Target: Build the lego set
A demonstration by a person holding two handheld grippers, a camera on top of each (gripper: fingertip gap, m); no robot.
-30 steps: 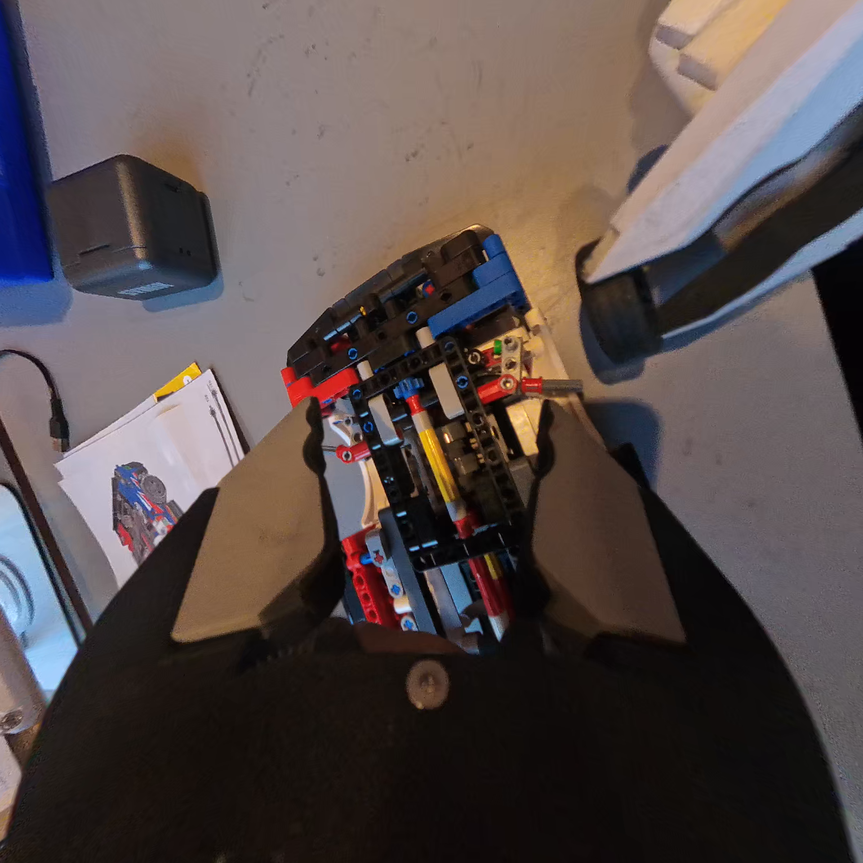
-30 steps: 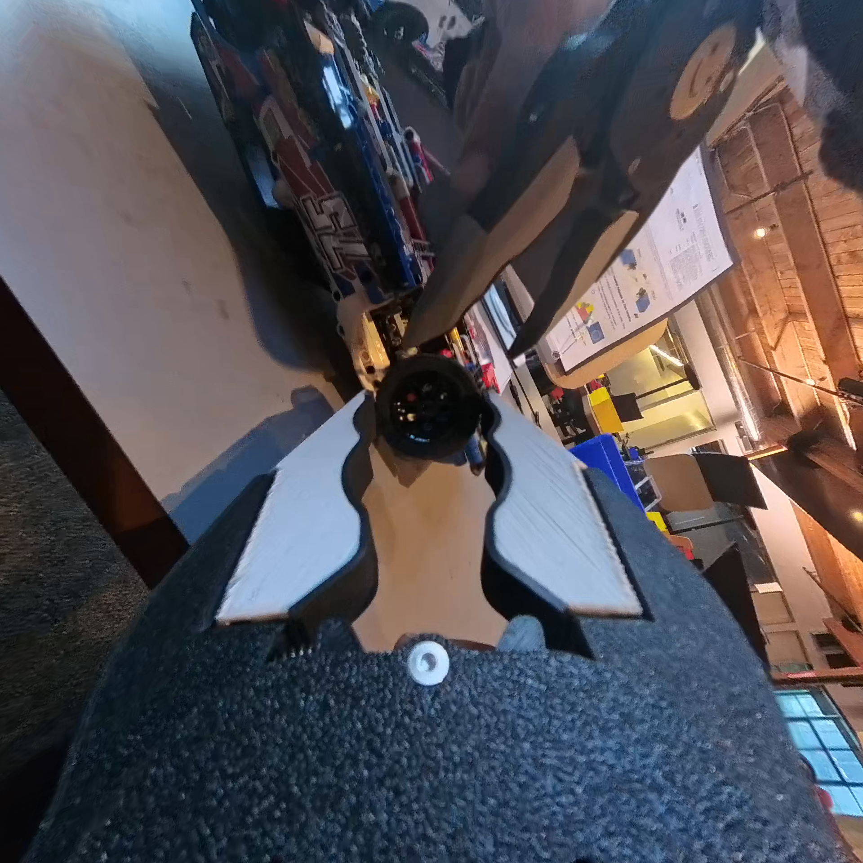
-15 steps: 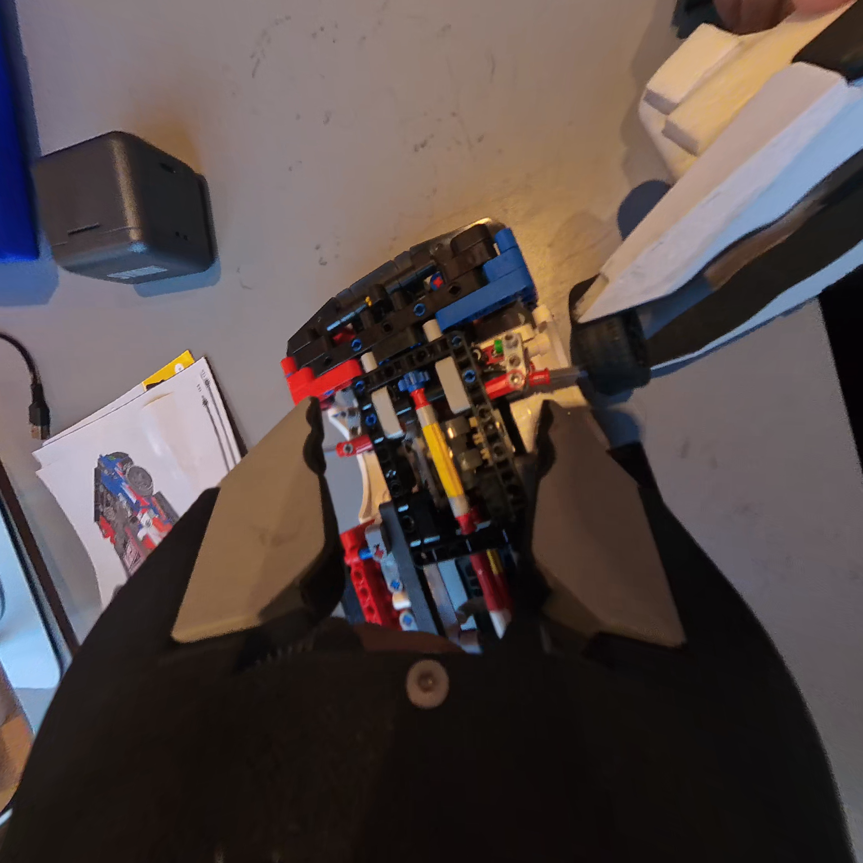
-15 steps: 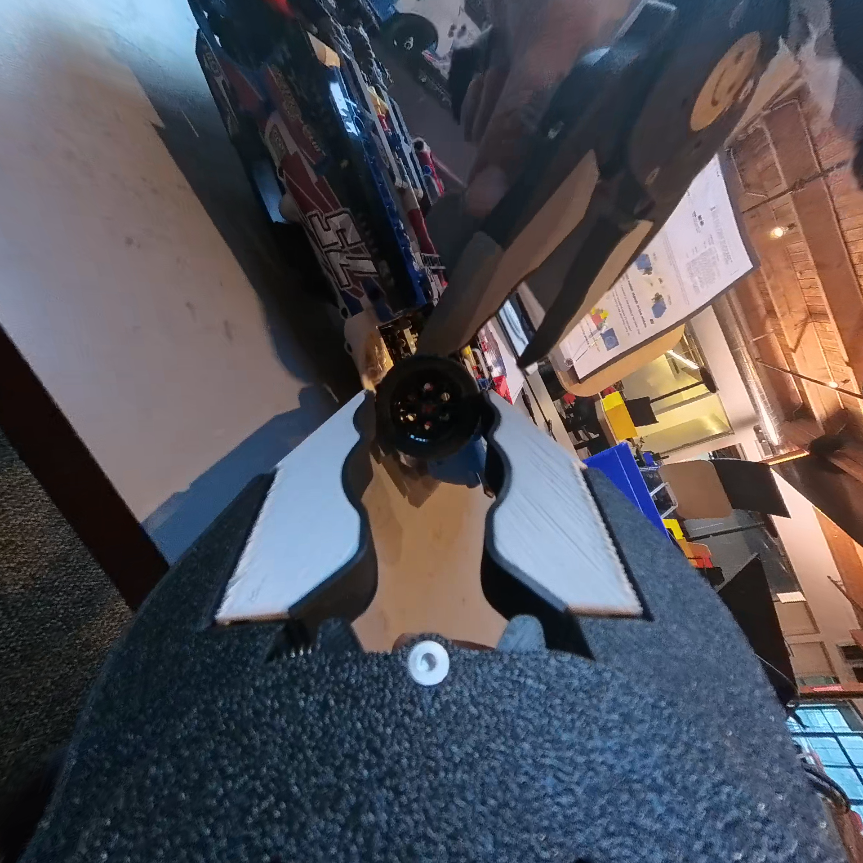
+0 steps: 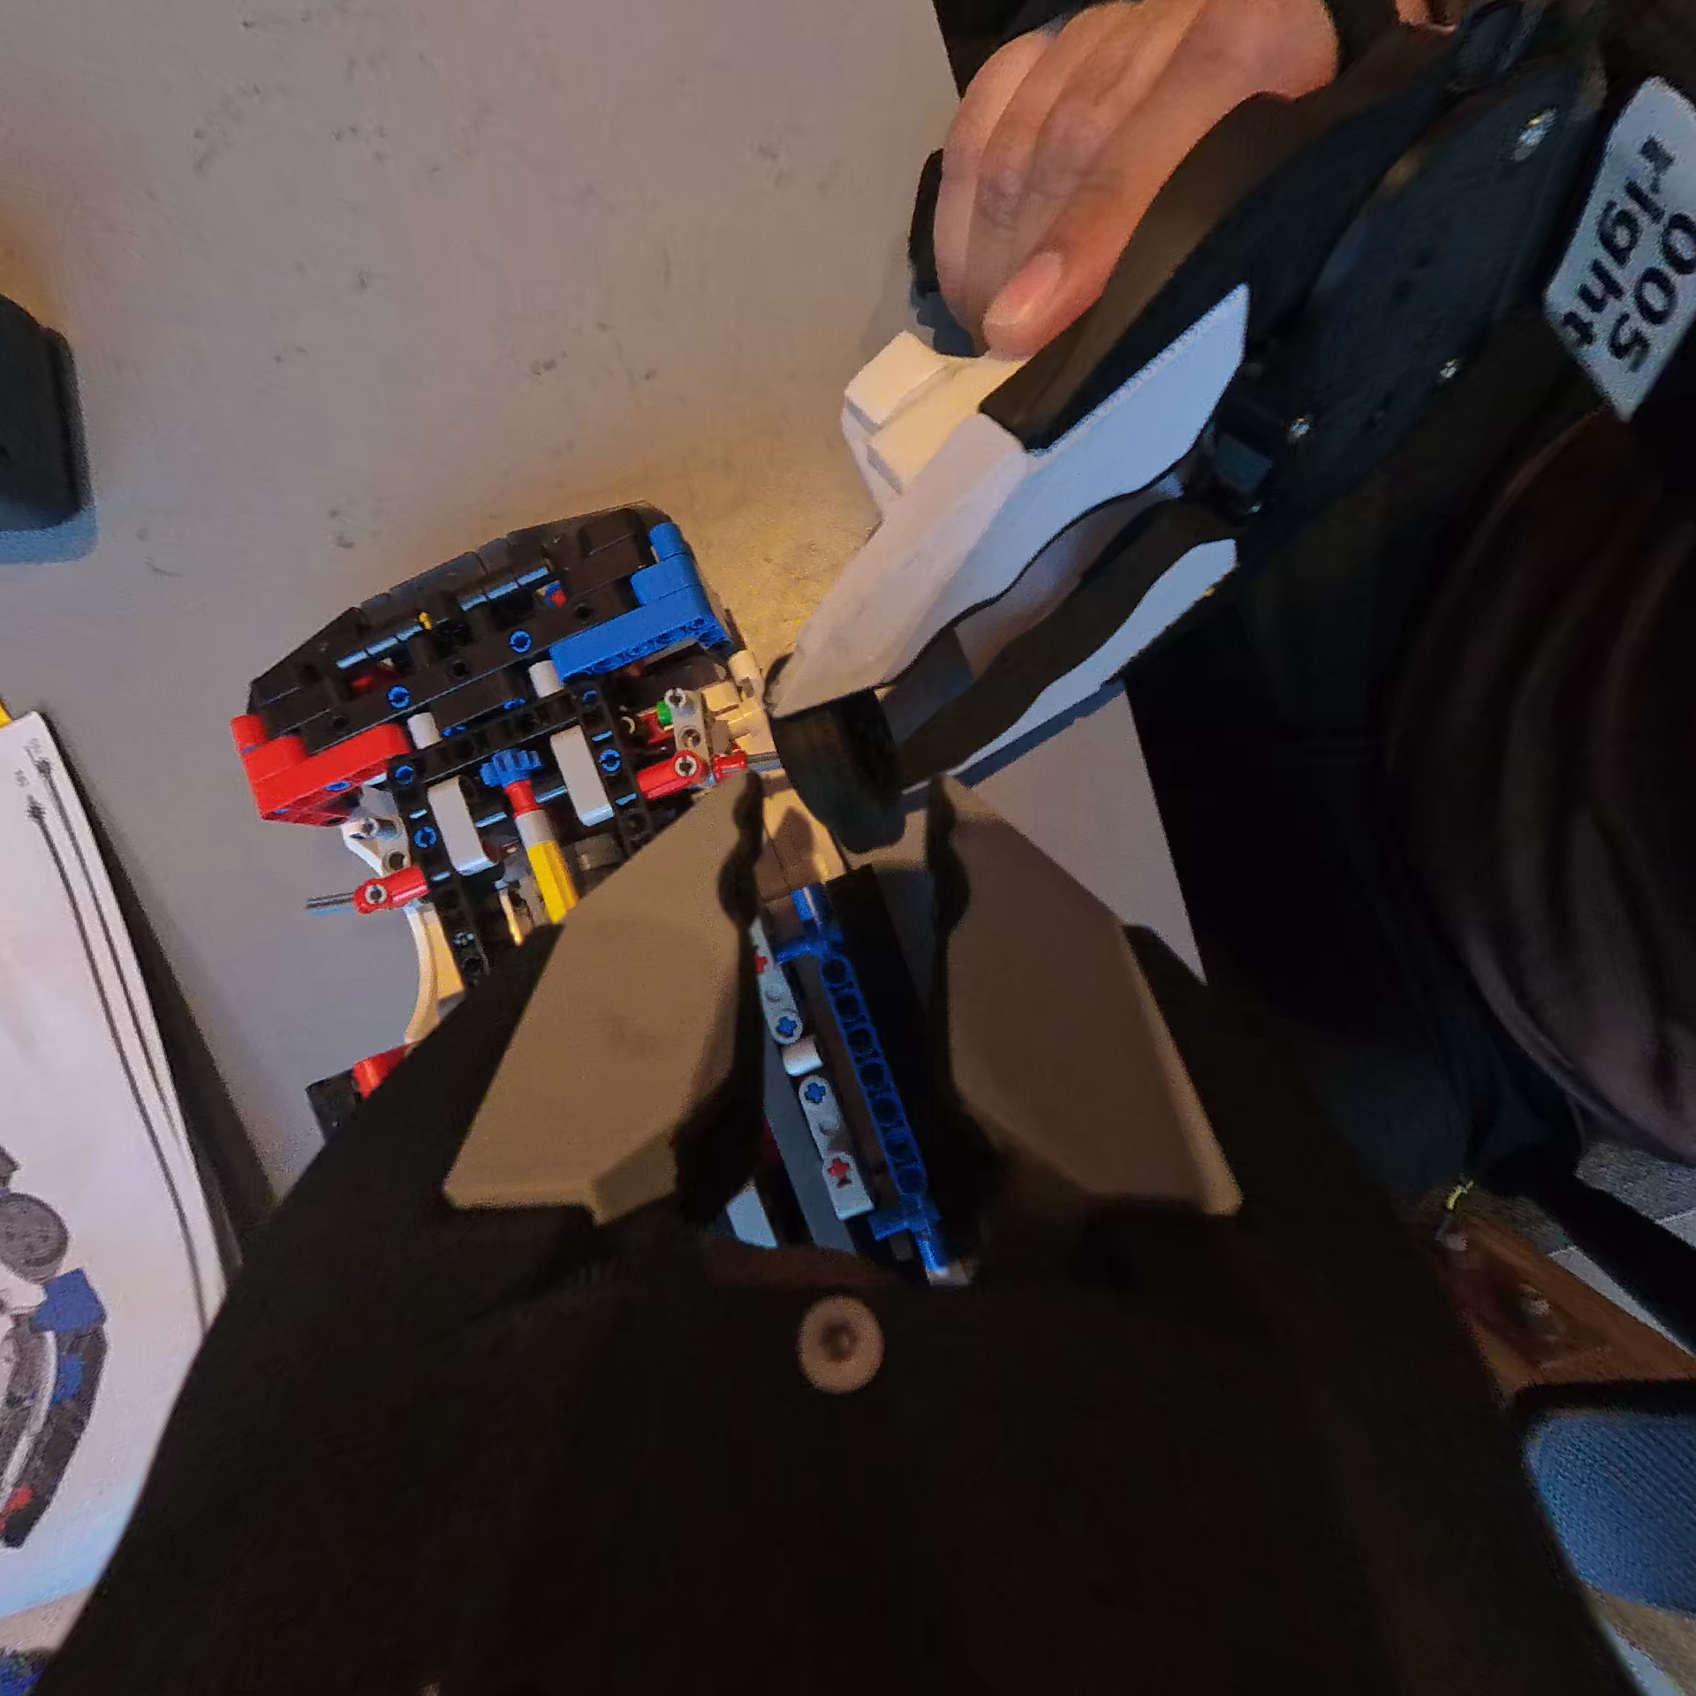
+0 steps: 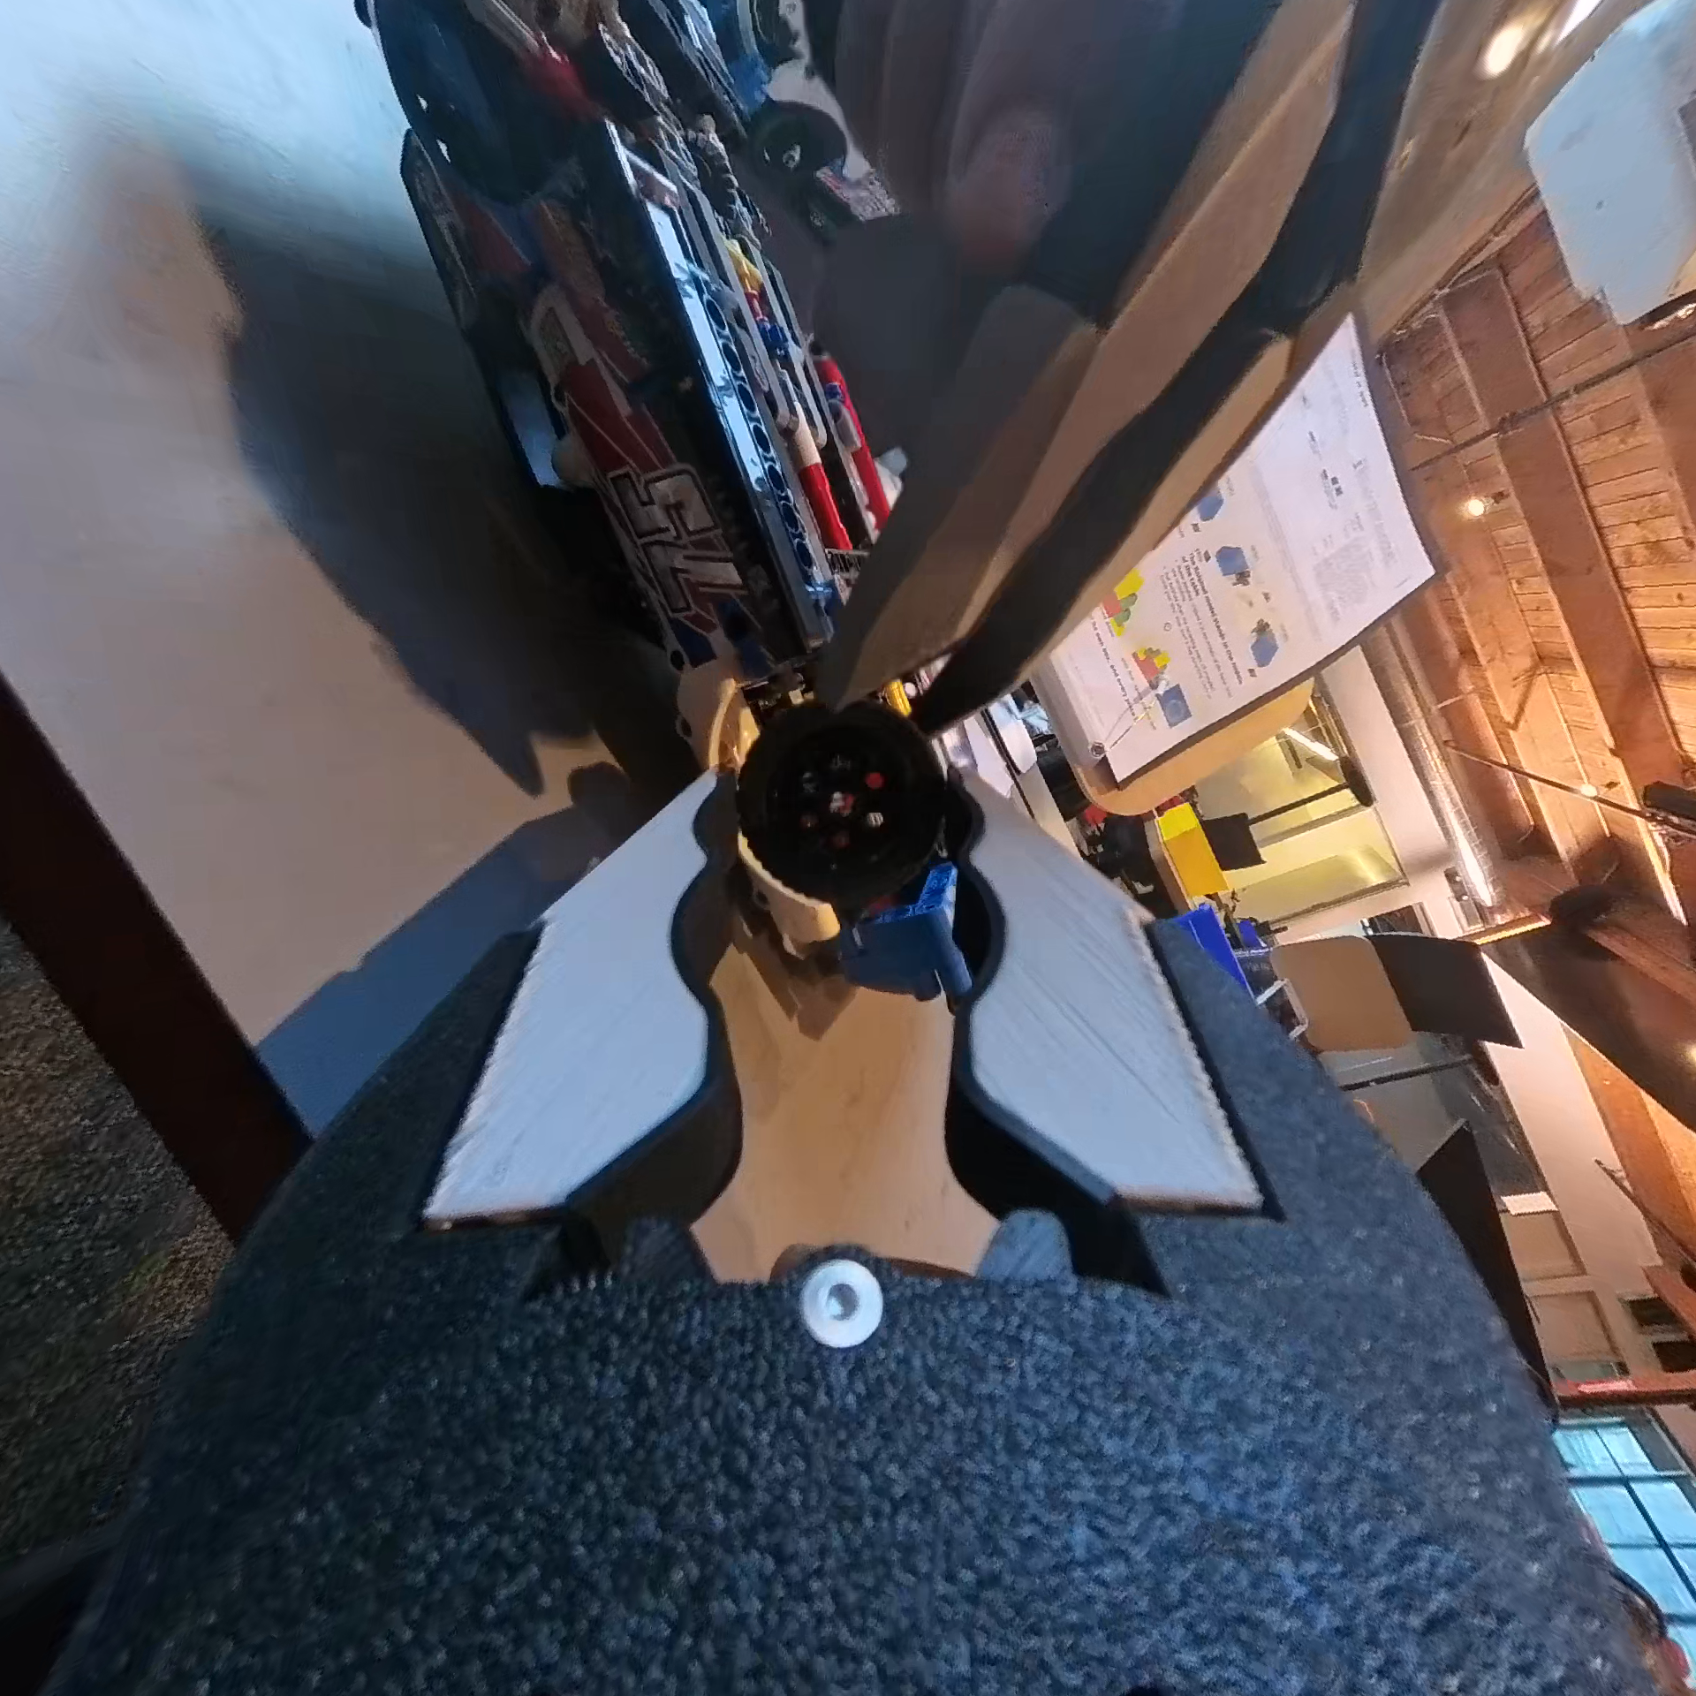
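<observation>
Left wrist view: the left gripper (image 5: 844, 927) clamps the studded, beam-built lego car (image 5: 514, 725) at frame centre; the right gripper (image 6: 840, 826) – ribbed white fingers (image 6: 587, 1028) – pinches a round black rubber wheel (image 6: 840, 803) against the car's axle.

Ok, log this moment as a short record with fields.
model: Lego car lying underside up on the table
left gripper: shut on the car's side
right gripper: shut on a black wheel
wheel position: at the grey axle on the car's near corner
seated: cannot tell
nearby: instruction booklet
</observation>
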